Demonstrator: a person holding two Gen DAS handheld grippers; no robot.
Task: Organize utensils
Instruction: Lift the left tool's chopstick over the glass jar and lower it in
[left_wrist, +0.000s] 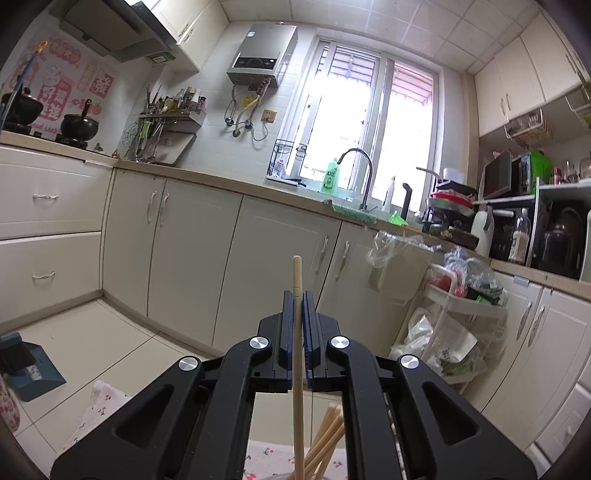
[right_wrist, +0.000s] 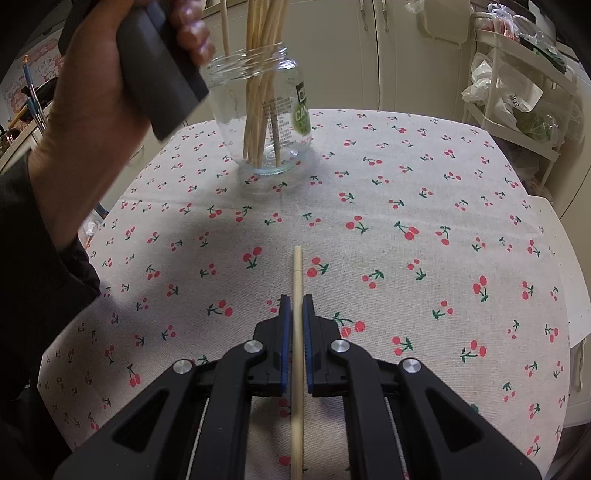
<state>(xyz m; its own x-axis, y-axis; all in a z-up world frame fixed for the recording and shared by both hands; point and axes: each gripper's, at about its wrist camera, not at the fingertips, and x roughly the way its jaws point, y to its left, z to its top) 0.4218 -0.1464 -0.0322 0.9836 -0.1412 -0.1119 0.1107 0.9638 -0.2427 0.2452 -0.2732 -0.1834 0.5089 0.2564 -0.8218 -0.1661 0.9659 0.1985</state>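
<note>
Wooden chopstick (left_wrist: 297, 332) clamped upright in left tongs (left_wrist: 296, 306) directly over jar (right_wrist: 258, 110); right tongs (right_wrist: 296, 310) grip another chopstick (right_wrist: 297, 332), farther off.

A bright window (left_wrist: 364, 122) sits in the far wall and lights the kitchen. Below it a tap (left_wrist: 360, 173) curves over the counter (left_wrist: 207, 181), with a green soap bottle (left_wrist: 330, 177) just left of the tap. Cream cabinets (left_wrist: 192, 251) run under the counter left and right of the window, and more hang high to its right. A water heater (left_wrist: 262, 51) is mounted left of the window, a range hood (left_wrist: 114, 29) further left. Pale floor tiles (left_wrist: 92, 343) lie below. A white trolley (left_wrist: 465, 299) with bags stands low right of the window.
</note>
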